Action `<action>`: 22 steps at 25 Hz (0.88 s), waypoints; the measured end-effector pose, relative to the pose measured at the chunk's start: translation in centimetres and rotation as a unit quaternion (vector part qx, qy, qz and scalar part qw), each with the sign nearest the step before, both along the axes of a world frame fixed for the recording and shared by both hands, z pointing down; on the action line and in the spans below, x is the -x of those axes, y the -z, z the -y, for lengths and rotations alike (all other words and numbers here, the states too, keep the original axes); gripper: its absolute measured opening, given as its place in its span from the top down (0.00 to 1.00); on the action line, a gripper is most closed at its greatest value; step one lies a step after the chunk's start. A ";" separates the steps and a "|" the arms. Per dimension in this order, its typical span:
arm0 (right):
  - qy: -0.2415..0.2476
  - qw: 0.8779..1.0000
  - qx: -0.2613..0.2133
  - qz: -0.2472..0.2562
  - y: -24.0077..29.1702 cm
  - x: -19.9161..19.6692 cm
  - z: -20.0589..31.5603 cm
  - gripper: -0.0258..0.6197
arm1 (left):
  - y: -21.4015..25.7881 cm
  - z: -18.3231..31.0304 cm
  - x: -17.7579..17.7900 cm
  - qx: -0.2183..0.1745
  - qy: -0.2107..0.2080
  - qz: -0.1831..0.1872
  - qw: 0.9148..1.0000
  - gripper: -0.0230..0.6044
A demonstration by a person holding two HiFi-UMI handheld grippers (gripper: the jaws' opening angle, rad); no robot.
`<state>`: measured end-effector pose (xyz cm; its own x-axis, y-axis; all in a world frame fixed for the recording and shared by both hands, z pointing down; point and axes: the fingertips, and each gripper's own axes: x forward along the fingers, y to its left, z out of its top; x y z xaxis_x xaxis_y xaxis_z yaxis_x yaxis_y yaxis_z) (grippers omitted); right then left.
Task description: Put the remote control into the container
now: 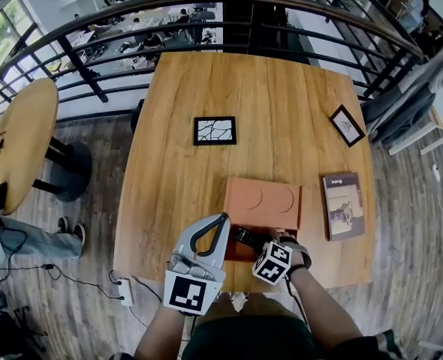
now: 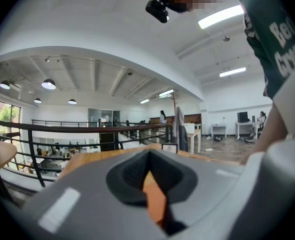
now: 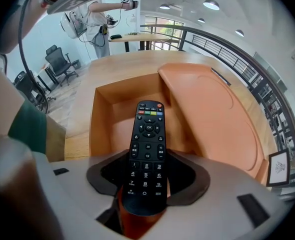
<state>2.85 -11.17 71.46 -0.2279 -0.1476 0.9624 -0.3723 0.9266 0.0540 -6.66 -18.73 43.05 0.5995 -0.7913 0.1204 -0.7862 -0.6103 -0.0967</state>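
In the head view both forearms rise from the bottom edge towards the near edge of the light wooden counter point(image 1: 281, 103). At lower centre, the right gripper point(image 1: 263, 247) angles in towards the upper left and is clamped on the slim black button-covered remote control point(image 3: 147, 154), gripping its lower end. The right gripper view shows the remote's far end, with its coloured keys, reaching out over the open compartment of the terracotta rectangular container point(image 3: 105, 101). The container's flat matching lid point(image 3: 207, 109) lies across the rest of the box, to the right in that view. The grey left gripper point(image 1: 221, 220) sits just left of the container, pointing up the frame, its jaws drawn together with nothing between them. Farther up the counter lies a black-framed picture point(image 1: 215, 130), and a brown book point(image 1: 343, 205) rests at the right.
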 end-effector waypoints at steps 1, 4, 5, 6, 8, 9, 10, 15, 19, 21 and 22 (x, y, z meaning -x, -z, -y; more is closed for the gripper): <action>0.000 1.000 0.001 -0.001 0.0 0.0 0.0 0.61 | 0.0 0.0 0.1 0.000 0.000 -0.001 1.000 0.96; -0.001 1.000 0.002 -0.003 -0.2 0.2 0.2 0.61 | -0.1 0.1 0.3 0.001 0.001 -0.003 1.000 0.96; -0.001 1.000 0.002 -0.004 -0.3 0.1 0.2 0.61 | -0.2 0.1 0.3 0.002 0.001 -0.004 1.000 0.96; -0.001 1.000 0.003 -0.006 -0.4 0.1 0.2 0.61 | -0.3 0.1 0.4 0.003 0.001 -0.004 1.000 0.96; 0.000 1.000 0.005 -0.009 -0.5 0.1 0.2 0.61 | -0.4 0.2 0.4 0.004 0.000 -0.002 1.000 0.96; 0.000 1.000 0.006 -0.009 -0.5 0.1 0.2 0.61 | -0.5 0.1 0.4 0.004 0.000 -0.003 1.000 0.96; -0.001 1.000 0.006 -0.010 -0.5 0.1 0.2 0.61 | -0.5 0.1 0.3 0.004 0.000 -0.003 1.000 0.96; -0.008 1.000 0.012 -0.008 -0.6 0.0 0.2 0.61 | -0.6 0.1 0.3 0.008 -0.001 -0.005 1.000 0.96; -0.012 1.000 0.016 -0.007 -0.6 0.0 0.2 0.61 | -0.7 0.0 0.3 0.004 -0.005 0.000 1.000 0.96; -0.016 1.000 0.019 -0.004 -0.6 -0.1 0.2 0.61 | -0.7 0.0 0.3 0.003 -0.006 0.000 1.000 0.96; -0.017 1.000 0.019 -0.003 -0.5 -0.1 0.2 0.61 | -0.7 -0.1 0.3 0.004 -0.006 -0.001 1.000 0.96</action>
<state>2.95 -11.41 71.99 -0.2174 -0.1179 0.9689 -0.4036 0.9147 0.0207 -6.99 -18.67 43.70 0.6086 -0.7834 0.1257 -0.7793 -0.6200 -0.0912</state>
